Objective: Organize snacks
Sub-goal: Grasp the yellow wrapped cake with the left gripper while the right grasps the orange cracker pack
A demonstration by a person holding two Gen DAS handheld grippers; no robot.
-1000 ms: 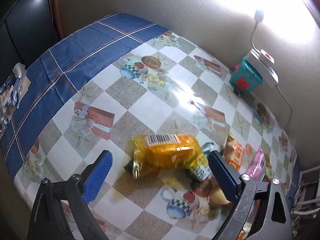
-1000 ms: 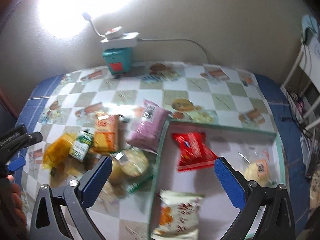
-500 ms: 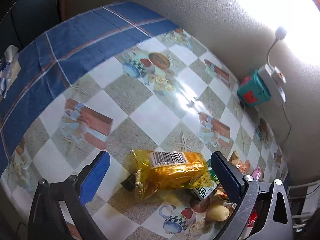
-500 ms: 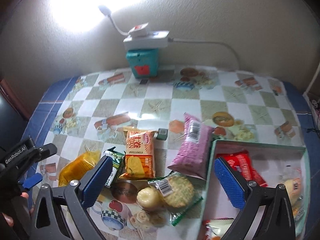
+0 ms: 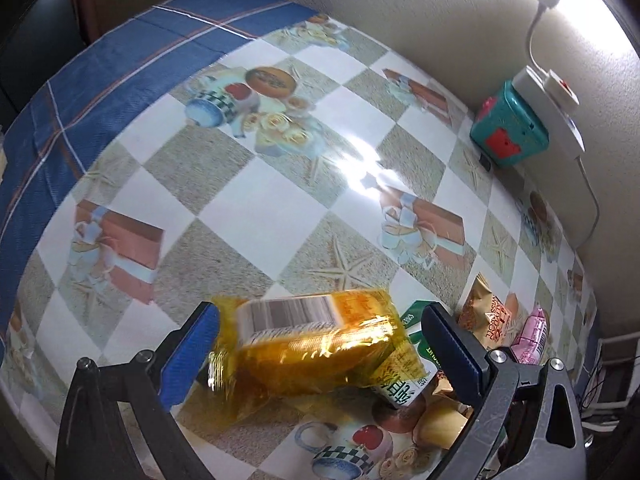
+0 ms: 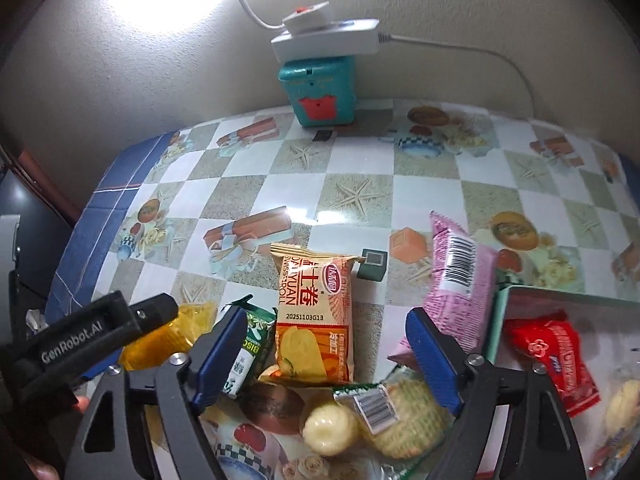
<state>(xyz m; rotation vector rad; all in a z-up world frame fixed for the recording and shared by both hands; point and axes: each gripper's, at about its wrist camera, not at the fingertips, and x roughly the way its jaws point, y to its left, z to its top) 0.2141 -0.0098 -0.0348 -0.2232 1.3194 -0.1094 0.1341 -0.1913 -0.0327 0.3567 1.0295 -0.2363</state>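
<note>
With our left gripper spread around the yellow packet and our right gripper spread empty, we judge it light, crinkly, slippery, best pinched mid-body.

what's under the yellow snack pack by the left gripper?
The yellow snack pack leans on the green biscuit pack, overlapping its left edge, with the checkered tablecloth beneath. Anything else under the yellow snack pack is covered.
</note>
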